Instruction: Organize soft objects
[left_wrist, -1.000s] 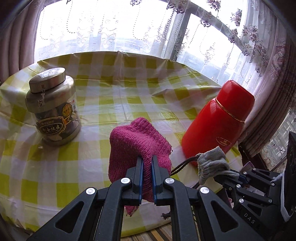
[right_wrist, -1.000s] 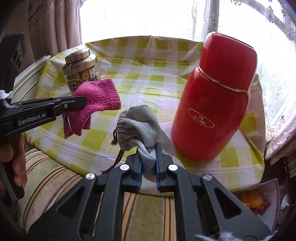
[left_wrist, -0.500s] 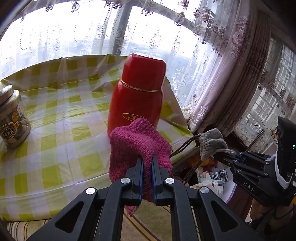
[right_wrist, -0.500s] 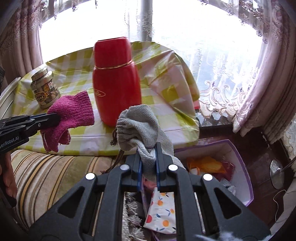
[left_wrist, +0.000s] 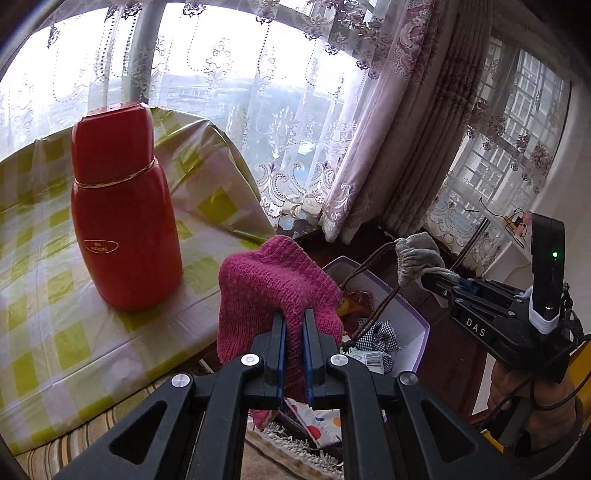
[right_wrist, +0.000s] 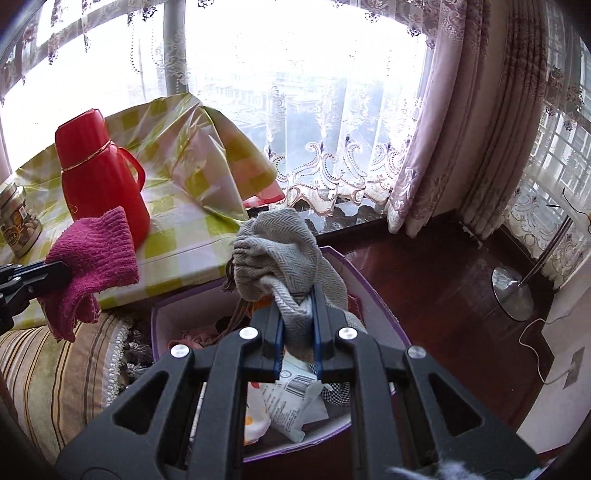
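Past the table's edge, the left gripper (left_wrist: 293, 332) clenched a limp magenta knitted sock (left_wrist: 273, 284) and the right gripper (right_wrist: 297, 314) a floppy grey herringbone drawstring pouch (right_wrist: 280, 240), both light, bunch-held above the purple-rimmed box (right_wrist: 373, 295).

Both cameras looked forward and steeply down from close behind their tools, facing the window; the 2 views shared the red flask (left_wrist: 123, 218) and the purple box (right_wrist: 365, 291).

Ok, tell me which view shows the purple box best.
The right wrist view: the purple box sits below the camera, its rim and contents visible around the grey pouch. The left wrist view shows only its corner behind the pink knit.
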